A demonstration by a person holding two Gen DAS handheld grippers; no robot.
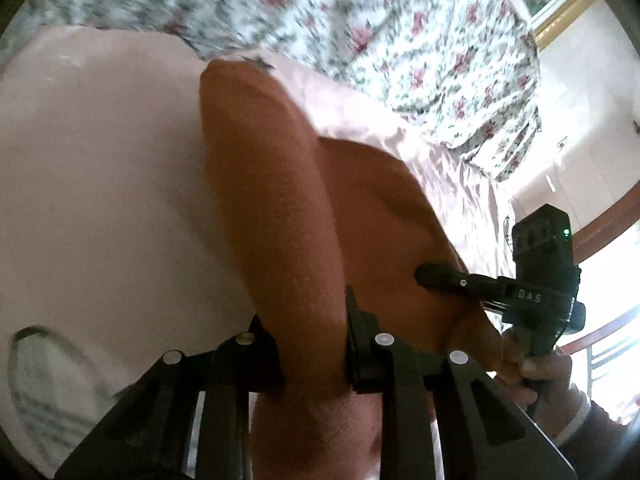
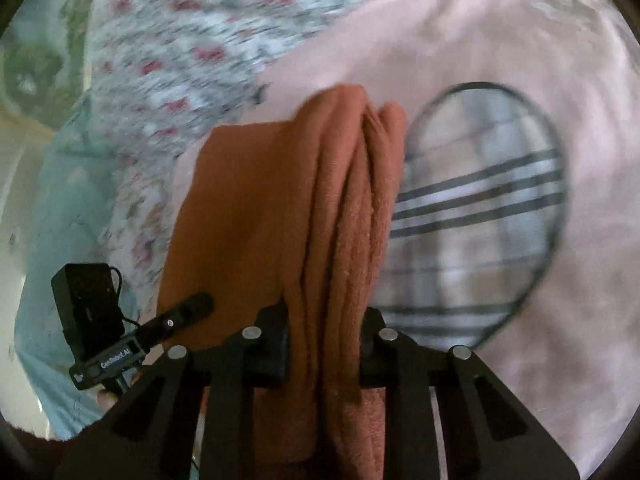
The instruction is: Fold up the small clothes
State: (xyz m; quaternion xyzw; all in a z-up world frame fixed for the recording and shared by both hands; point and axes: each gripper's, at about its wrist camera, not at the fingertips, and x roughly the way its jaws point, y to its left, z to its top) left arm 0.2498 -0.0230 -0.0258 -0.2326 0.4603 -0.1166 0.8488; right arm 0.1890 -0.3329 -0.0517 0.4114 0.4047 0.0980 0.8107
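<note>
A rust-orange cloth [image 1: 280,208] hangs bunched over the pale pink sheet [image 1: 88,168]. My left gripper [image 1: 312,360] is shut on one thick fold of it, the fabric filling the gap between the black fingers. In the right wrist view the same orange cloth [image 2: 344,220] runs in several pleats through my right gripper [image 2: 326,348], which is shut on it. The right gripper [image 1: 440,276] also shows in the left wrist view, at the cloth's right side. The left gripper [image 2: 188,312] shows at the lower left of the right wrist view.
A floral quilt [image 1: 400,40] lies bunched along the far side of the bed. A striped and checked garment [image 2: 480,216] with a dark rim lies flat on the pink sheet [image 2: 520,60], right of the orange cloth. A hand [image 1: 536,372] grips the right tool's handle.
</note>
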